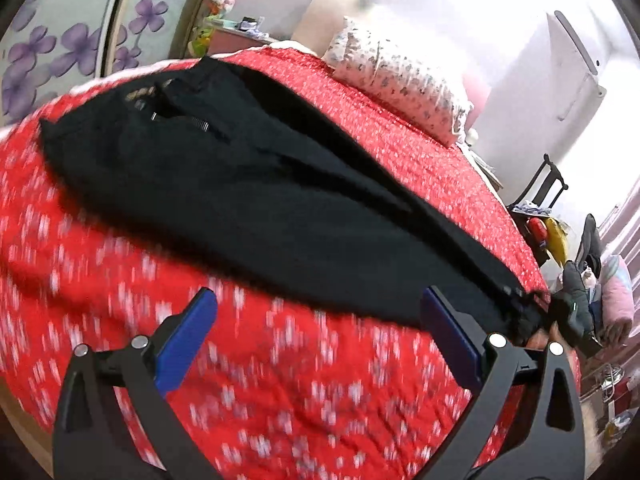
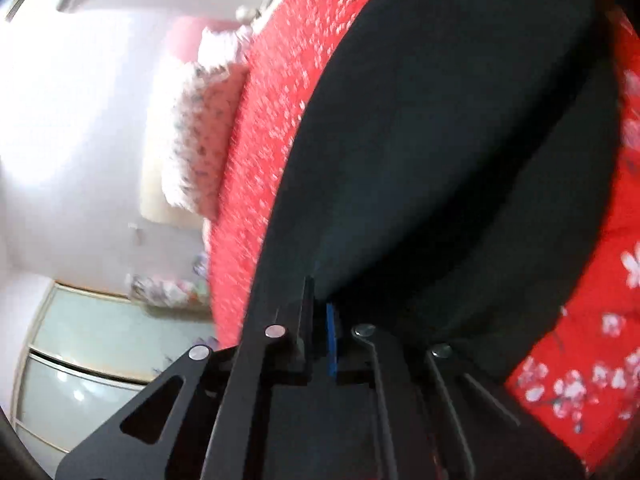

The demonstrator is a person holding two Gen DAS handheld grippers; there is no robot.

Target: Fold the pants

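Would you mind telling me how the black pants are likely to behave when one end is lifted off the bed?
The black pants will probably be floppy: they lie flat, following the red bedspread. The free length would likely sag and trail, since only the leg end sits in the shut right tool. The fabric looks matte, so it should not slip easily.

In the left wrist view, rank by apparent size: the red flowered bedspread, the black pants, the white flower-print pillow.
1. Red flowered bedspread, largest, though nearness to the camera inflates it.
2. Black pants, spread lengthwise across it.
3. White flower-print pillow, smallest, and farthest away.
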